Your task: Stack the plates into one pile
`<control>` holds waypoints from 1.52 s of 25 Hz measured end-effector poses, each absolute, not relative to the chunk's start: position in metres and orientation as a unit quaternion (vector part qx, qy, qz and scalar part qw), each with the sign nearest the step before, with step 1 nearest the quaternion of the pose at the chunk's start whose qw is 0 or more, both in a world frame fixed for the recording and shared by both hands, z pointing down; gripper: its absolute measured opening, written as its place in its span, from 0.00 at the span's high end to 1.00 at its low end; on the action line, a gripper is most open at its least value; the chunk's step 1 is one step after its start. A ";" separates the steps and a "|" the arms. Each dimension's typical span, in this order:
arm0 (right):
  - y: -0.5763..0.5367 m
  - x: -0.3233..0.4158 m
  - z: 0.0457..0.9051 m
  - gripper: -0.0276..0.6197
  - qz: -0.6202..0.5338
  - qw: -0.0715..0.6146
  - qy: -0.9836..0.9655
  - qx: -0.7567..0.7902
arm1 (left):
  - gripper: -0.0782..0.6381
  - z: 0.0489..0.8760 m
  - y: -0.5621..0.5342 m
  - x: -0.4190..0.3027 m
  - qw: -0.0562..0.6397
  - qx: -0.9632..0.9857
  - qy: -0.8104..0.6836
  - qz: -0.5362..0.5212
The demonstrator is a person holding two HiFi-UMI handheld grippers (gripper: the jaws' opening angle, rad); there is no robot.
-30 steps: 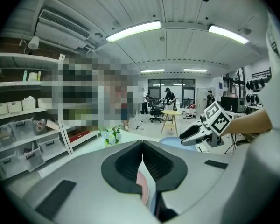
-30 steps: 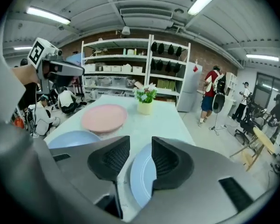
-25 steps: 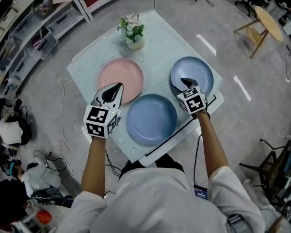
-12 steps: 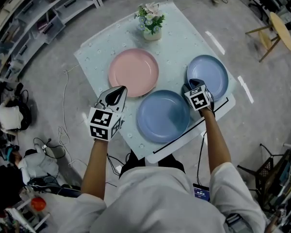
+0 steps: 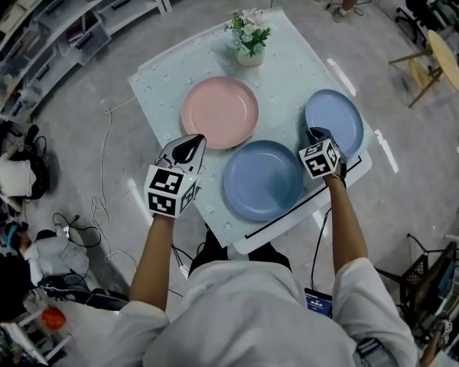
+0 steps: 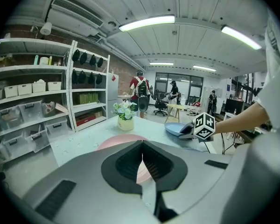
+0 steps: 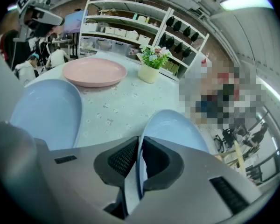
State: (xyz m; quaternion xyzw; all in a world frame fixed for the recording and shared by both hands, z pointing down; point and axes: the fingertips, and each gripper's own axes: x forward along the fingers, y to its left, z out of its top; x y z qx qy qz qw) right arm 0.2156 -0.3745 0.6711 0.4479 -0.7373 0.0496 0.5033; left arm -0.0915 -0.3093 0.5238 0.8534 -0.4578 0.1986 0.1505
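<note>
Head view, steeply down onto a pale tablecloth point(image 5: 168, 82): 3 round plates, all face up, none stacked, none with a long axis.

Far and left: pink plate point(image 5: 219, 112), flat on the cloth. Beyond it, at the far edge, stands a flower pot point(image 5: 249, 50).

Middle, by the near edge: darker blue plate point(image 5: 263, 180), flat, just apart from the pink plate.

Right, near the table's right corner: light blue plate point(image 5: 338, 119), close beside the darker blue plate. Touching or not, cannot tell.

At the light blue plate's near-left rim: right gripper point(image 5: 315, 134) point(image 7: 139, 141), pointing down and away. Has just been closing its jaws and now pinches that rim in a narrow gap, 1 pad on the inner face and 1 on the outer.

At the pink plate's near-left rim: left gripper point(image 5: 193, 140) point(image 6: 142, 157), pointing far and slightly down. Jaws pressed together, nothing between them. Touching the plate or not, cannot tell.

Hidden or cut off:
- In the head view, the gripped stretch of rim lies under the right gripper and its marker cube.
- In the left gripper view, only a strip of pink shows past the gripper's body.
- In the right gripper view, the darker blue plate is cut off at the near left by the gripper's body.
- Whether the gripped rim is off the cloth cannot be made out.
</note>
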 end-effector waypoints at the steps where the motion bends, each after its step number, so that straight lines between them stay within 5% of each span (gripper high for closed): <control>1: -0.374 0.217 0.663 0.89 0.034 0.506 -0.735 0.449 | 0.87 0.521 -0.308 -0.093 0.149 0.854 -0.459 0.196; 16: -0.289 0.138 0.527 0.89 -0.024 0.441 -0.766 0.467 | 0.87 0.490 -0.292 -0.124 0.119 0.880 -0.430 0.165; 38: -0.170 0.017 0.582 0.89 0.012 0.446 -0.826 0.345 | 0.87 0.506 -0.221 -0.151 0.139 0.873 -0.432 0.179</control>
